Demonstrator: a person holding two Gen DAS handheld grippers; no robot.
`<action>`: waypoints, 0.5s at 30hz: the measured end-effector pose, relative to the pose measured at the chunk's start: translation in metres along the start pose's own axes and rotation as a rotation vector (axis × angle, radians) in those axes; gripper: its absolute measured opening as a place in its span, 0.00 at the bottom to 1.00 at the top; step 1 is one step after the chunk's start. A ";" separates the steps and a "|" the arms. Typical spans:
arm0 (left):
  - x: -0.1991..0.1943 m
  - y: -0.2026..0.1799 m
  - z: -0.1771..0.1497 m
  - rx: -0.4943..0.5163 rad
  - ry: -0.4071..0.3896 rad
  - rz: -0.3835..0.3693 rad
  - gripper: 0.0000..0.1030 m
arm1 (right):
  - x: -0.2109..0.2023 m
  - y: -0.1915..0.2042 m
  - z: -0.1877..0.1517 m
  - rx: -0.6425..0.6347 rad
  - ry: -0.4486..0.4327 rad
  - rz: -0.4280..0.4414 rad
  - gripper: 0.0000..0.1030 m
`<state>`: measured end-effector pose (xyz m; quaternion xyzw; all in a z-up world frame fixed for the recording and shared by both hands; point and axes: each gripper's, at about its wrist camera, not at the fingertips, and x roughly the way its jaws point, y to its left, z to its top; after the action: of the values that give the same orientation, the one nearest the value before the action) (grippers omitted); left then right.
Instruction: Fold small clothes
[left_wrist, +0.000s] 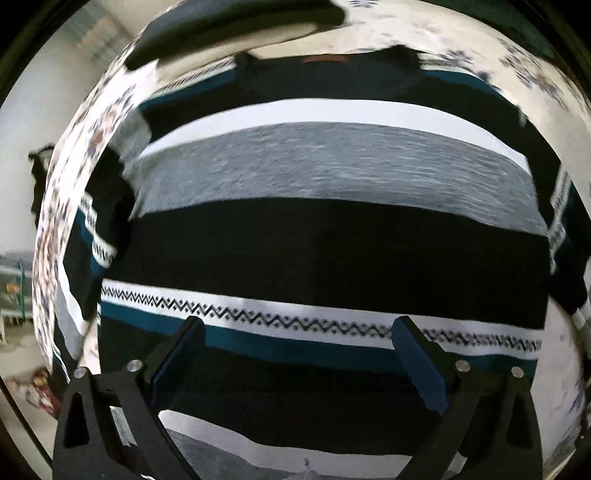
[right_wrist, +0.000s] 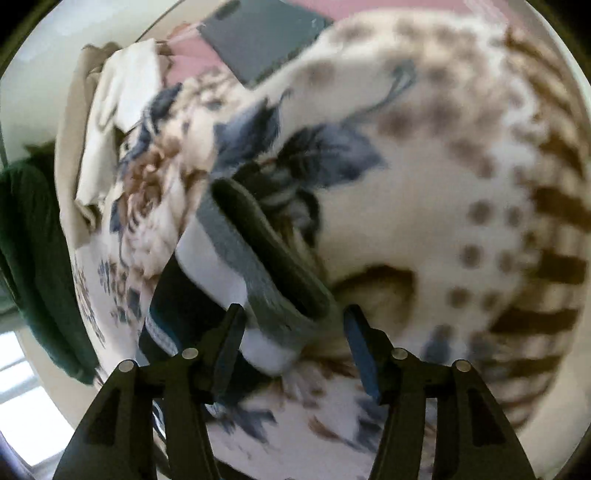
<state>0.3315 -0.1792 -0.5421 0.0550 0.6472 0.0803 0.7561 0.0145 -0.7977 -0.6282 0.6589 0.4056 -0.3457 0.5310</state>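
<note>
Striped sweater (left_wrist: 332, 229) lies flat on the floral bedspread (left_wrist: 535, 74), collar far from me, hem nearest; in the left wrist view both sleeves look tucked along the sides. My left gripper (left_wrist: 295, 354) hovers over the lower body near the zigzag band, jaws spread, nothing between the pads. My right gripper (right_wrist: 295, 343) sits at a sleeve cuff (right_wrist: 269, 273) off the sweater's edge, jaws apart with the cuff between them, pads not visibly pressing, view blurred. Step, I judge: sleeves being folded in, body fold not yet done. Next likely needs the right jaws to close on the cuff and lay it across, then both grab the hem. A dark slab (right_wrist: 258, 37) lies far off.
</note>
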 end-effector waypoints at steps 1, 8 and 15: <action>0.003 0.007 0.001 -0.019 0.002 0.005 1.00 | 0.002 0.006 -0.001 0.005 -0.045 0.005 0.61; 0.014 0.066 0.002 -0.167 0.006 0.023 1.00 | -0.001 0.096 -0.034 -0.198 -0.174 -0.003 0.10; 0.023 0.155 -0.013 -0.320 0.005 0.056 1.00 | -0.004 0.254 -0.159 -0.691 -0.127 0.018 0.10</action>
<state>0.3146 -0.0226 -0.5369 -0.0483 0.6263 0.2033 0.7511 0.2459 -0.6696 -0.4871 0.4210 0.4589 -0.2234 0.7498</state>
